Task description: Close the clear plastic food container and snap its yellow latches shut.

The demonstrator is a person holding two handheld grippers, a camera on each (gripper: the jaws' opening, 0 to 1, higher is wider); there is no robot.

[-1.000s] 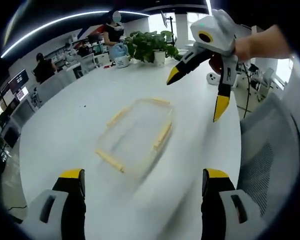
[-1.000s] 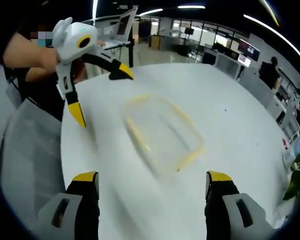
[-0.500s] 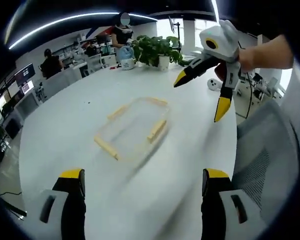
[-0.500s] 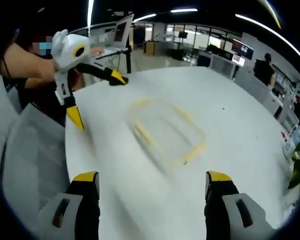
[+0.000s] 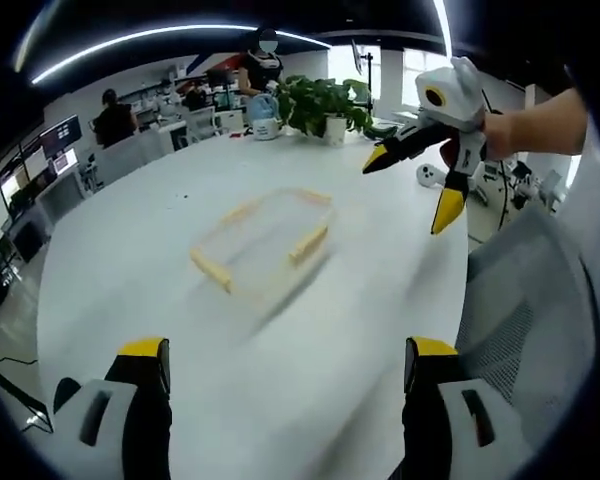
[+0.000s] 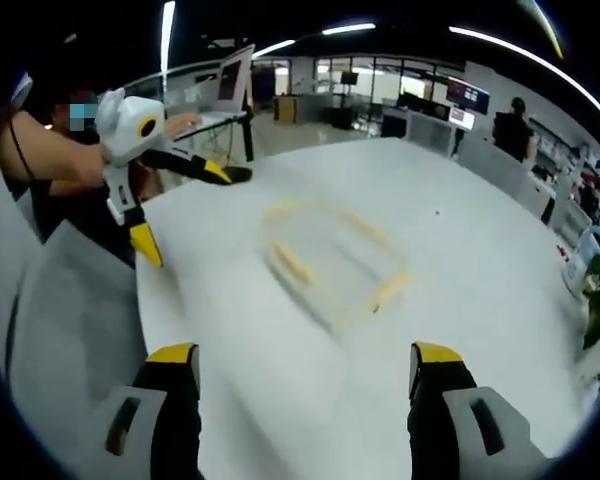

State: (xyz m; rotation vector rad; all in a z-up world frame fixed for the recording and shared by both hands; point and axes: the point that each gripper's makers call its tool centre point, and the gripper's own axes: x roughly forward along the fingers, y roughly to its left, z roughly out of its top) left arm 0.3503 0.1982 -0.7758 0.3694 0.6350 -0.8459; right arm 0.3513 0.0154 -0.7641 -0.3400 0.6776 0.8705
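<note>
1 clear container (image 5: 263, 245) w/ yellow latches, frame center on white table (image 5: 130, 260). 2 grippers: left gripper (image 5: 285, 375) & right gripper (image 6: 305, 380), jaws spread wide, holding nothing.

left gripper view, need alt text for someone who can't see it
A clear plastic food container with yellow latches sits untouched on a white round table. The left gripper hangs open in the foreground, and the right gripper, also open, is held above the table's right side. A potted plant stands at the far edge.

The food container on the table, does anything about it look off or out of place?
Nothing stands out. The clear container sits flat on the white table, nothing spilled; both grippers hang open above it.
</note>
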